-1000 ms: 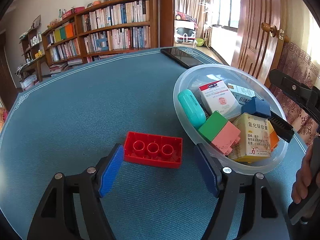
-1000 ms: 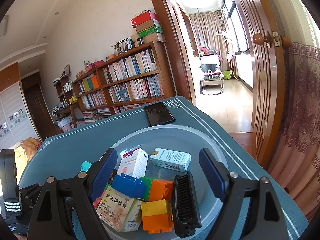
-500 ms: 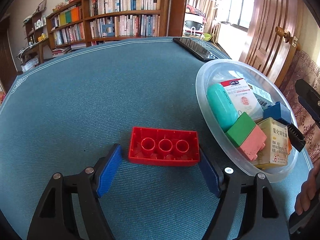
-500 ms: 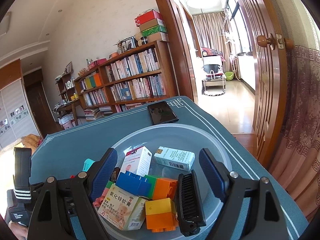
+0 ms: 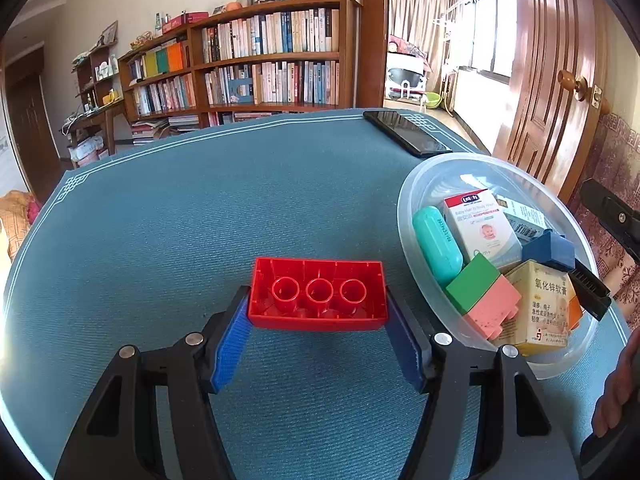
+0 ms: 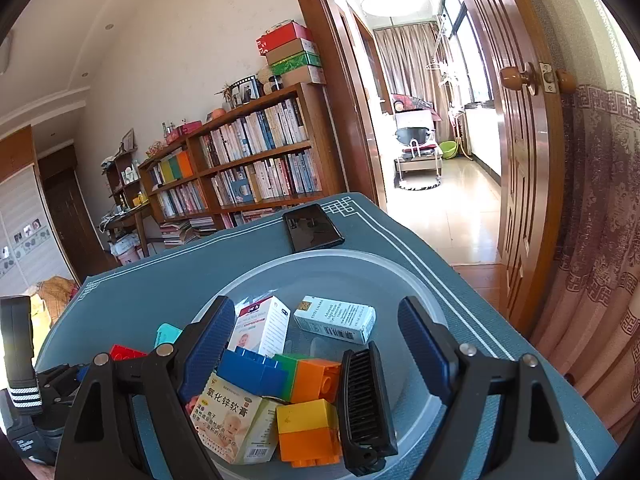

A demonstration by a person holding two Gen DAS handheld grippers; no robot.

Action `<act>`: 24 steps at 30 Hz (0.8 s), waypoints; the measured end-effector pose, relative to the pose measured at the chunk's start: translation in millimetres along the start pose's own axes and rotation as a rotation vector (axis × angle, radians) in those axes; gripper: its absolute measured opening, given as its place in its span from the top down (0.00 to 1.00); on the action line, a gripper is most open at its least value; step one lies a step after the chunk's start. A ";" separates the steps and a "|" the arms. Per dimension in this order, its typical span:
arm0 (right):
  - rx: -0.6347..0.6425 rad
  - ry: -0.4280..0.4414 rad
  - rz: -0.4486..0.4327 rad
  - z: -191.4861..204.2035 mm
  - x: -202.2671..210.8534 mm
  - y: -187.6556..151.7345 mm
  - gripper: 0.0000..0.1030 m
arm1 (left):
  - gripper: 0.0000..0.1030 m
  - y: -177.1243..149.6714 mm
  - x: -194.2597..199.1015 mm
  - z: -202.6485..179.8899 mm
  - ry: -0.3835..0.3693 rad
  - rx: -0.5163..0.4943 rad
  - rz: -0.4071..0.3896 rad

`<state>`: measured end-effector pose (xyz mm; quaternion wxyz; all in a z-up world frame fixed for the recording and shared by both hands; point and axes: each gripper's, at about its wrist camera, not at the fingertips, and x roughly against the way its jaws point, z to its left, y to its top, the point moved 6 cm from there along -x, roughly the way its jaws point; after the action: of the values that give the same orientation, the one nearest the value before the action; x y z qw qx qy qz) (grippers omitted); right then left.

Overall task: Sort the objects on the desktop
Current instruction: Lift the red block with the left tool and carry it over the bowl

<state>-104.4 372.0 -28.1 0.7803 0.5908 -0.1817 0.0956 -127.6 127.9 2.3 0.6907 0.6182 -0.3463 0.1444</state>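
My left gripper (image 5: 318,330) is closing on the red building brick (image 5: 318,294), which lies upside down on the teal table mat (image 5: 180,232); both blue pads (image 5: 230,346) press its short ends, so I have it clamped. Just right of it sits the clear plastic bowl (image 5: 412,184), holding a mint-green case (image 5: 436,246), a white baby-product box (image 5: 480,226), a green-and-pink block (image 5: 484,300) and a yellow ointment box (image 5: 540,306). My right gripper (image 6: 316,344) hangs over that bowl, jaws spread wide with nothing between them; below lie a black comb (image 6: 366,400), orange and yellow blocks (image 6: 308,434) and a blue brick (image 6: 254,372). Beyond the bowl, a black phone (image 5: 408,134) rests near the mat's far edge.
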 end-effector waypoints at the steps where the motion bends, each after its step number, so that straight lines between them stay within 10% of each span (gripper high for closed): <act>1: -0.003 -0.003 -0.002 -1.1 0.3 0.5 0.16 | 0.35 2.7 3.4 -0.8 -0.002 0.004 -0.013; 24: -0.073 -0.024 -0.028 -18.7 4.4 9.5 0.15 | 0.35 37.6 0.5 -68.9 -0.129 -0.060 -0.071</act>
<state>-100.7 392.2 -22.3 0.8002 0.5657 -0.1862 0.0711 -130.2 200.9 31.2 0.6899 0.6170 -0.3722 0.0691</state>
